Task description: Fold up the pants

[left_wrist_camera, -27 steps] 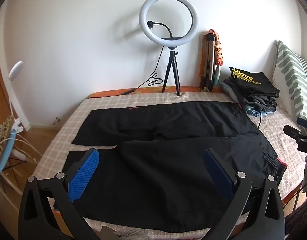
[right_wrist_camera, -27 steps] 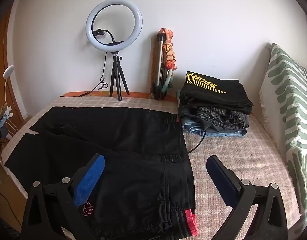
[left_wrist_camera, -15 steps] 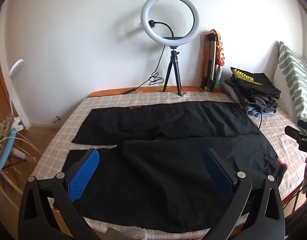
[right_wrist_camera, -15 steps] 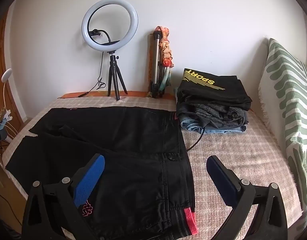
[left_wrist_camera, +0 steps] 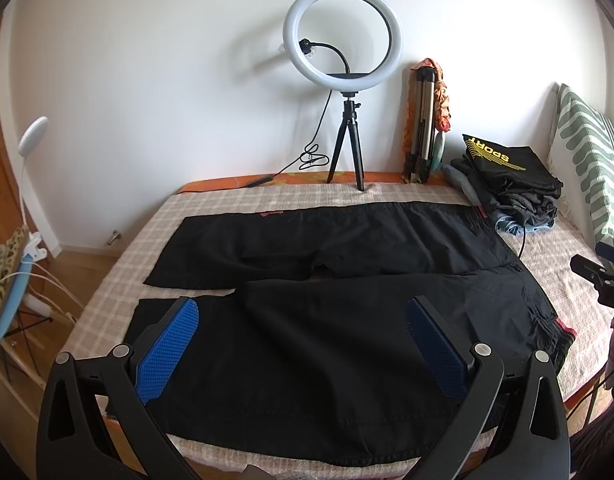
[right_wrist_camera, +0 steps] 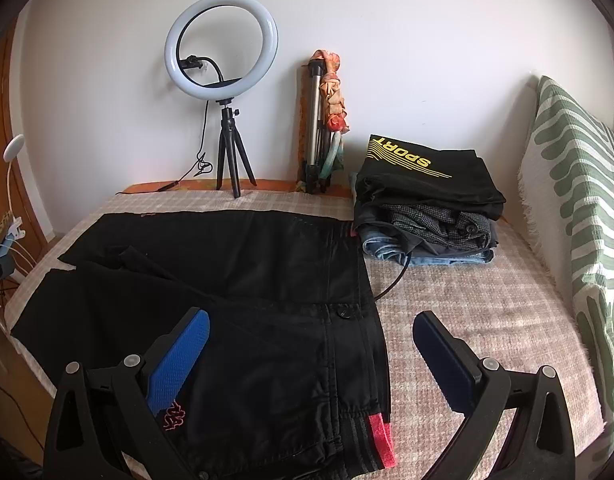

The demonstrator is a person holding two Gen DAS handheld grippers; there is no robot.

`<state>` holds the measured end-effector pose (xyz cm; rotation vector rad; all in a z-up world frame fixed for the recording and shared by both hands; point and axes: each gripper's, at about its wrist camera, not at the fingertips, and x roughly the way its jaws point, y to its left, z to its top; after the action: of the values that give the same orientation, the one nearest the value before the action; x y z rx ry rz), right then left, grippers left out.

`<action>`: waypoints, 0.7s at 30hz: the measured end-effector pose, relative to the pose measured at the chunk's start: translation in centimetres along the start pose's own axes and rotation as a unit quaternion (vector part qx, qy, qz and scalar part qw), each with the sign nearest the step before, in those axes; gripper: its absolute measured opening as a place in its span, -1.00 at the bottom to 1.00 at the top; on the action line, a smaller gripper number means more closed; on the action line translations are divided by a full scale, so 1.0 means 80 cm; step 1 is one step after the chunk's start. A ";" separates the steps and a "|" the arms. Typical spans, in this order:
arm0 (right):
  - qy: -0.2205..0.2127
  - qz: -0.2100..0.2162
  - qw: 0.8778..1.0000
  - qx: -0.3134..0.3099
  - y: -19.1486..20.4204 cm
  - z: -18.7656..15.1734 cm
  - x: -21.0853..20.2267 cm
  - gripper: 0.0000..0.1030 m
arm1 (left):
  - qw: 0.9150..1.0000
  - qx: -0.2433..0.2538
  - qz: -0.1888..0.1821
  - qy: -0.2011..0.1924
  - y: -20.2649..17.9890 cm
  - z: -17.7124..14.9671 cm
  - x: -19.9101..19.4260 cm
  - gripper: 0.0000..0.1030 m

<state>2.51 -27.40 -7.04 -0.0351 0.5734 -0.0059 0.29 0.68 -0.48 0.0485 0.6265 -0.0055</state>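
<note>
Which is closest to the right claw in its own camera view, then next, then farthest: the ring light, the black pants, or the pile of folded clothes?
1. Black pants, just under the right claw.
2. Pile of folded clothes, farther back, right.
3. Ring light, at the wall, left.

Black pants [left_wrist_camera: 347, 320], checked beige bedspread [right_wrist_camera: 487, 300]

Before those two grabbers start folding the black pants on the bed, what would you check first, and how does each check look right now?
1. Pants laid out flat, legs apart: ok.
2. Left gripper jaws wide open and holding nothing: ok.
3. Right gripper jaws wide open and holding nothing: ok.
4. Waistband within the right gripper's view: ok.
5. Black cable clear of the pants: not ok; it runs from the clothes pile up to the waist edge.
6. Near leg fully on the bed: cannot tell; its lower edge is hidden behind the gripper.
</note>
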 end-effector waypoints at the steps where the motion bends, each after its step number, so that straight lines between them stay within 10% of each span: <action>1: 0.000 0.000 1.000 0.000 -0.001 0.000 0.000 1.00 | 1.000 0.000 0.000 0.000 0.000 0.000 0.000 1.00; 21: 0.001 0.000 1.000 0.000 0.000 0.001 0.000 1.00 | 1.000 0.002 -0.001 -0.004 -0.001 0.008 -0.002 1.00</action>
<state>2.54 -27.42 -6.99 -0.0344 0.5763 -0.0061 0.54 0.54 0.09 0.0514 0.6192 -0.0084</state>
